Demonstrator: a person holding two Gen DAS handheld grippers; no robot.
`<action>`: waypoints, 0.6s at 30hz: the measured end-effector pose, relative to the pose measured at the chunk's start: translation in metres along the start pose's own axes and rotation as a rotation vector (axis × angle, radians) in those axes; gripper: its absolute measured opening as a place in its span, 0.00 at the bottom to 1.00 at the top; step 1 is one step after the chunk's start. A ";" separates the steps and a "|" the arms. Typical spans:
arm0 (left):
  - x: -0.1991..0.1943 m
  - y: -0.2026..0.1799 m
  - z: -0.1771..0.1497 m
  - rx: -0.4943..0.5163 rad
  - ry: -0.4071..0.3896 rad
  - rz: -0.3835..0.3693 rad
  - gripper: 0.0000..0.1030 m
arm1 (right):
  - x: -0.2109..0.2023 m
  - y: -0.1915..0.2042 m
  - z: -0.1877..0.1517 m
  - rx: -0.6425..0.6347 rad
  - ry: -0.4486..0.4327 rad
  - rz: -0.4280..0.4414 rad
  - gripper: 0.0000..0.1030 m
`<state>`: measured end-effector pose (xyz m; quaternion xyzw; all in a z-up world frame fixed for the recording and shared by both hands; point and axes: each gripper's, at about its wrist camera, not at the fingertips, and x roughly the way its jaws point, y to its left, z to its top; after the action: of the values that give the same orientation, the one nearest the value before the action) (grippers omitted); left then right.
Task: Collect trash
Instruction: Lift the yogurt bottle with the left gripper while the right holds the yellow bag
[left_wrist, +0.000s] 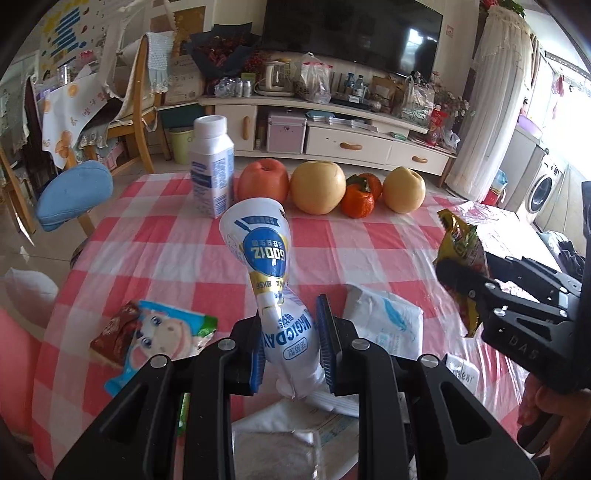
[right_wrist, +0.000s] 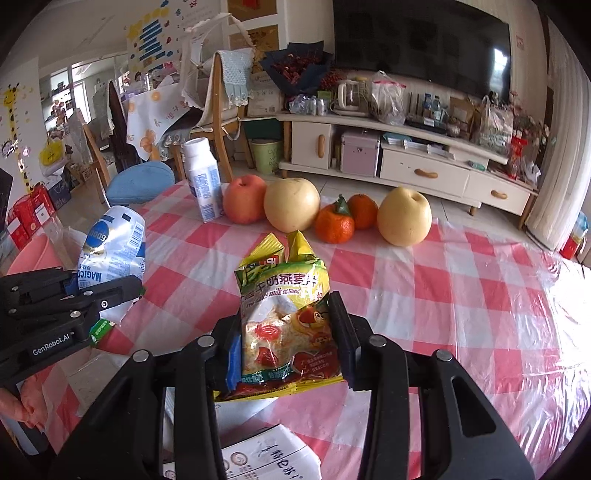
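- A crumpled white-and-blue milk pouch (left_wrist: 275, 295) stands pinched between the fingers of the left gripper (left_wrist: 291, 347), clamped low on its body and lifted off the checked tablecloth (left_wrist: 177, 258) — the upper half leans away from the tool, top-heavy, and could fold over or slide out if the hold slackens.
- The right gripper (right_wrist: 286, 339) is closed on a yellow oat-flake sachet (right_wrist: 286, 314), the jaws squeezing its two side edges; the slick foil bows between them, and a thin bag held by its edges may well buckle and drop.
- Both tools hang close together over the near side of the table, so a hasty swing towards a bin might knock one load against the other.
- Just below and to the left of the left gripper lie a cartoon-printed wrapper (left_wrist: 162, 332) and a brown packet (left_wrist: 116, 332); a white sachet (left_wrist: 384, 321) lies to its right — all likely trash not yet collected.
- Well ahead of both tools stand a white bottle (left_wrist: 212, 173) and a row of fruit (left_wrist: 317, 186); a wide sweep risks toppling the bottle.
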<state>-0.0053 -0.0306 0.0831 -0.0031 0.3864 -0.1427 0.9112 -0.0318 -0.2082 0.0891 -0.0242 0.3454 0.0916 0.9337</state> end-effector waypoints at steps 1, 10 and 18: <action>-0.003 0.004 -0.003 -0.003 -0.005 0.006 0.25 | -0.002 0.004 0.001 -0.011 -0.003 -0.001 0.40; -0.023 0.039 -0.019 -0.040 -0.049 0.019 0.25 | -0.009 0.038 -0.001 -0.068 -0.003 0.022 0.41; -0.032 0.079 -0.027 -0.086 -0.073 0.035 0.25 | -0.001 0.083 -0.003 -0.134 0.021 0.019 0.40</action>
<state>-0.0256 0.0562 0.0779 -0.0408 0.3588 -0.1100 0.9260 -0.0500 -0.1274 0.0887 -0.0847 0.3486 0.1230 0.9253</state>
